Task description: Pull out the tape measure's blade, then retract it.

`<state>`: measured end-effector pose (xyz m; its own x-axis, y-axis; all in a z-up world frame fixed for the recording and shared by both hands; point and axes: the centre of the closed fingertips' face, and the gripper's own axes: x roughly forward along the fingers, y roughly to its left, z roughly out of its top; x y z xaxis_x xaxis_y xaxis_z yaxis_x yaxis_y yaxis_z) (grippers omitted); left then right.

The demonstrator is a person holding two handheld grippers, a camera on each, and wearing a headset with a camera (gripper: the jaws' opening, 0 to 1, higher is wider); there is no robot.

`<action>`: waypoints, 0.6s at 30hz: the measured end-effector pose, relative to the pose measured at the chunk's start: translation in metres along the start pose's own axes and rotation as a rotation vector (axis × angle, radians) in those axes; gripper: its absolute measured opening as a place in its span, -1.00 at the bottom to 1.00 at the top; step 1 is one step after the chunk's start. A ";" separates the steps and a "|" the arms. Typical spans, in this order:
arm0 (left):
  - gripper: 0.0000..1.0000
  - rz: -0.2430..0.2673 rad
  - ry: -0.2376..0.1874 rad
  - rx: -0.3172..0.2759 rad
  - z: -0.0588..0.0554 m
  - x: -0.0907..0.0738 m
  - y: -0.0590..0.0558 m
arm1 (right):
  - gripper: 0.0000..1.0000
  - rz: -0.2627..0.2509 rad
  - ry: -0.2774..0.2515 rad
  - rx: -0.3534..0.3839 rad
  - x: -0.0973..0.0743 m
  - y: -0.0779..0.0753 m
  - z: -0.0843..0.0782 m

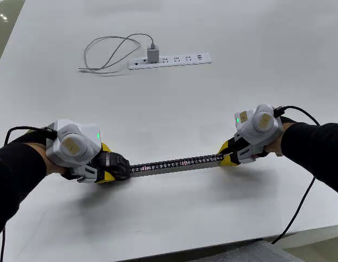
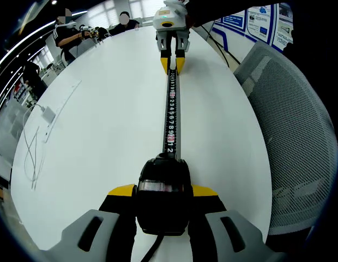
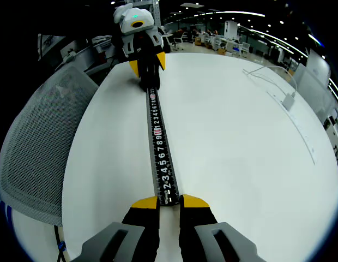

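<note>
Left gripper (image 1: 106,162): jaws clamped on either side of the black tape measure case (image 1: 117,165). Its own view shows the case (image 2: 163,196) sitting squarely between the yellow tips, mouth pointing away from the gripper.

Right gripper (image 1: 226,154): jaws closed on the free end of the blade (image 1: 174,163). In the right gripper view the low numerals sit directly ahead of the tips, and the blade (image 3: 160,147) runs straight forward to the left gripper (image 3: 146,63) at the far end.

The blade is out and spans the gap between the two grippers, face up, low over the white counter (image 1: 185,98). I cannot tell whether it touches the surface. A power strip (image 1: 169,60) lies well beyond both grippers, clear of the work.

Judgement: the pull-out looks done or nearly so, and retraction is not yet begun.

Risks from here:
- The right gripper's hold is on a thin, slick strip. If it slips or opens all at once, the spring would snap the blade back into the case and the hook could whip or strike the case mouth.
- If the grippers close the gap faster than the spring takes up slack, the blade may buckle or kink.
- Any roll of either gripper would twist the blade along its length.
- The case is rounded, so a sideways tug could rotate it within the left gripper's jaws.
</note>
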<state>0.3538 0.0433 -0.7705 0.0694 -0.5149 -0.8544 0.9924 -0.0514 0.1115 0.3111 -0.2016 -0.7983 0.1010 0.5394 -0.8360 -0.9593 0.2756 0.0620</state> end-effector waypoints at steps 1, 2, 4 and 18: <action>-0.38 0.000 -0.001 -0.001 0.000 0.000 0.000 | -0.82 -0.001 -0.001 0.001 0.000 0.000 0.000; -0.38 0.000 -0.002 -0.001 0.000 0.000 0.000 | -0.82 -0.001 -0.001 0.002 0.000 -0.001 -0.001; -0.38 0.001 -0.001 -0.003 0.000 0.000 0.000 | -0.82 -0.002 0.000 0.002 -0.001 -0.001 -0.002; -0.37 0.012 -0.021 -0.008 0.000 0.000 0.002 | -0.79 -0.007 0.003 -0.015 0.000 -0.001 -0.002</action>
<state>0.3561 0.0432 -0.7708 0.0794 -0.5331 -0.8423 0.9923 -0.0383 0.1177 0.3115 -0.2035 -0.7996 0.1066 0.5352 -0.8380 -0.9625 0.2671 0.0481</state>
